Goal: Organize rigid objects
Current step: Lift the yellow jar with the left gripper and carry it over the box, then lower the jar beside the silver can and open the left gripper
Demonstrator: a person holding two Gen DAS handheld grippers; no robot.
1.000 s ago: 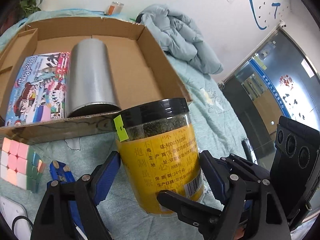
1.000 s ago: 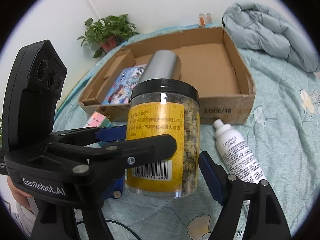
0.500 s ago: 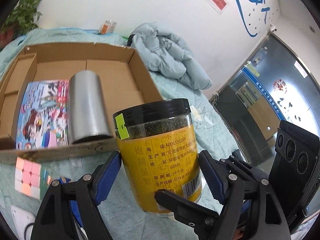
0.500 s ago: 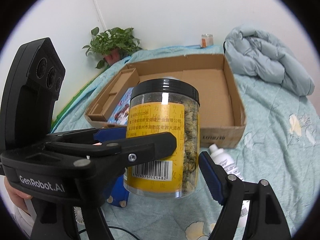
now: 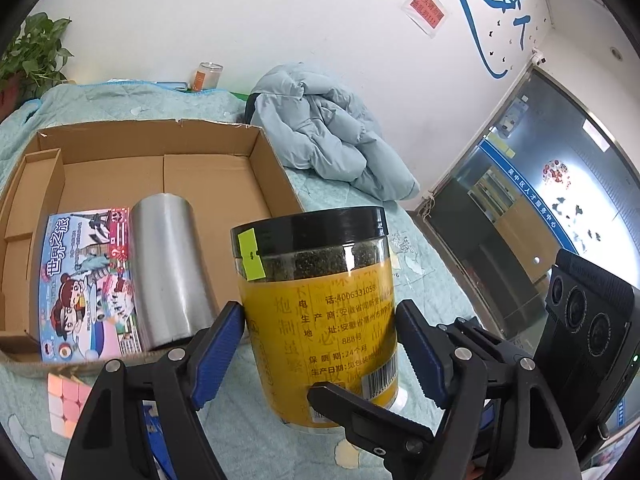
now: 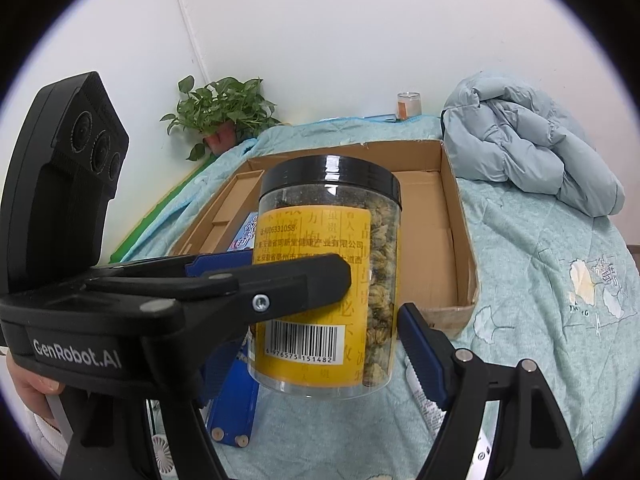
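**Kid:** Blue pads, two pairs of them! Are they all squeezing the jar?

**Helper:** Yes. The left gripper has a blue pad pressed on each side of the jar. The right gripper pinches it too, from its own side. Both are clamped on the jar, low down near its bottom.

**Kid:** Where is the jar now?

**Helper:** Up in the air, above the bed cover, just this side of the near edge of the cardboard box. It looks like it is on its way into the box.

**Kid:** What could go wrong?

**Helper:** The jar is smooth plastic and its top part is heavy. It is held low, so it could tip or slip out if one hand pulls a different way from the other.

**Kid:** And under it?

**Helper:** A colour cube and a blue thing lie on the cover near the box's front edge. If the jar drops, it could hit them.

**Kid:** And farther on?

**Helper:** The front wall of the box. If the jar stays too low, its bottom could bump that wall and shove the box.

**Kid:** Is there room inside?

**Helper:** On the left are a picture box and a silver can, lying flat and side by side. The can is round, so a knock might roll it. The right part, by the far corner, is bare. That looks the safest spot.
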